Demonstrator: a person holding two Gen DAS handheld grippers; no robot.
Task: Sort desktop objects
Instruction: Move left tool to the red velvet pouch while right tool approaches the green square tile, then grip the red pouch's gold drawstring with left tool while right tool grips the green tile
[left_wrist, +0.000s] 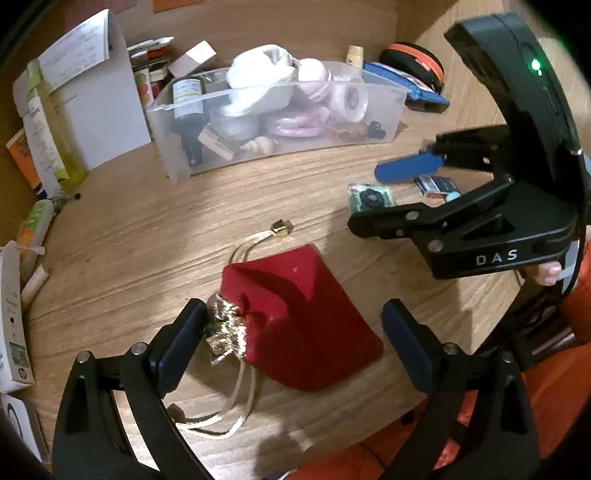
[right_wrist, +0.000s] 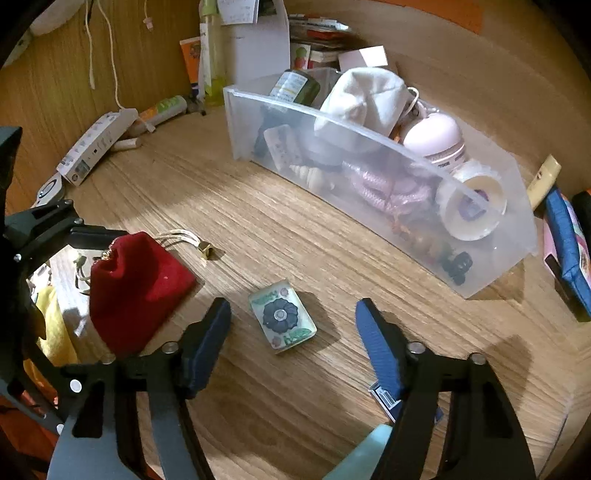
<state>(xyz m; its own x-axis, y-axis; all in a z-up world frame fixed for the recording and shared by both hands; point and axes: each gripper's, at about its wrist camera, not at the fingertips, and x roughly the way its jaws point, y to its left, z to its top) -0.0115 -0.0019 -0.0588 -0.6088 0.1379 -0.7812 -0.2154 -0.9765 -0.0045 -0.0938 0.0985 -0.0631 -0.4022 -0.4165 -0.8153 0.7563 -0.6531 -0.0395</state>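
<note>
A red velvet drawstring pouch (left_wrist: 295, 317) with gold cords lies on the wooden desk (left_wrist: 147, 236). My left gripper (left_wrist: 295, 339) is open, its jaws on either side of the pouch, left finger beside the gold neck. The pouch also shows in the right wrist view (right_wrist: 140, 291). My right gripper (right_wrist: 293, 332) is open, jaws either side of a small clear tile with a dark flower (right_wrist: 282, 317), just above it. The tile (left_wrist: 371, 197) and right gripper (left_wrist: 364, 199) show in the left wrist view. A clear plastic bin (right_wrist: 491, 273) holds several items.
The bin (left_wrist: 177, 170) stands at the back, with a dark bottle, white cloth, tape roll and pink cord. White boxes (left_wrist: 11, 321) and tubes line the left edge. A blue pouch (right_wrist: 569, 243) lies right of the bin. A small barcode packet (right_wrist: 384, 397) sits by my right finger.
</note>
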